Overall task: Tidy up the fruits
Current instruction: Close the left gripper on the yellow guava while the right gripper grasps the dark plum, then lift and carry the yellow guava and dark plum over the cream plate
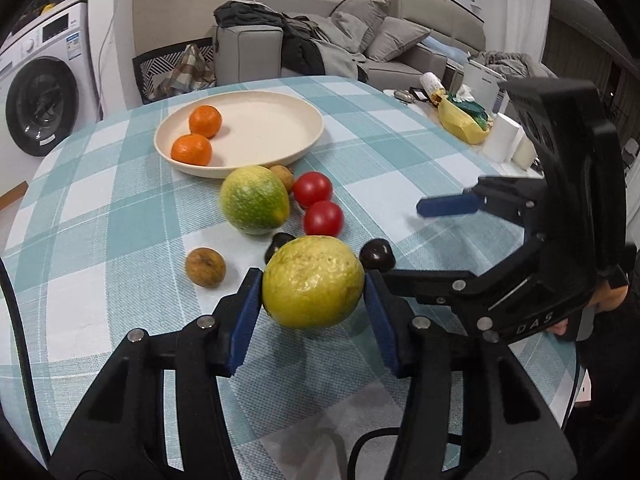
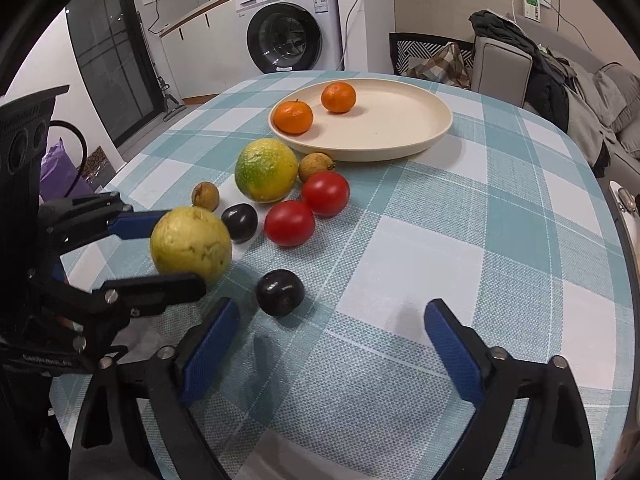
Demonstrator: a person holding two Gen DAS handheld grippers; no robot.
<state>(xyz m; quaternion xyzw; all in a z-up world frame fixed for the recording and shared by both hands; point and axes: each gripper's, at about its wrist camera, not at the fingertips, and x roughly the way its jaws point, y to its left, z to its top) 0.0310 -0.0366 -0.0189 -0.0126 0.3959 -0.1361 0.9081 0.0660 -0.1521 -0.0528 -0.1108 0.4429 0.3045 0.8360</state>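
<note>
Left gripper [image 1: 313, 282] clamped on yellow guava [image 1: 313, 281]: blue pads press its two sides. Guava slightly oblong, long axis roughly level and running from pad to pad in the left wrist view. It sits low over the checked tablecloth [image 1: 400, 152]; contact with the cloth cannot be told.

Right gripper [image 2: 332, 344] stands wide, pads apart, nothing between them; bare cloth under the gap. Dark plum [image 2: 279, 292] lies just beyond its left pad, not touched.

Loose fruit on the cloth beyond the guava: second dark plum [image 2: 239, 222] just beside the guava, two red tomatoes [image 2: 289, 223] touching each other, small brown fruit [image 2: 205, 195] to the left, large green-yellow citrus [image 2: 266, 170], and another small brown fruit [image 2: 315, 166] between the citrus and the plate's rim.

Cream plate [image 2: 420, 136] sits further back on the table. It holds two oranges [image 2: 293, 116], both on its left half, close together, stem ends up; the rest of the plate is bare.

Behind the table: washing machine [image 2: 290, 20] and grey sofa [image 1: 400, 40] with clothes piled on it.
</note>
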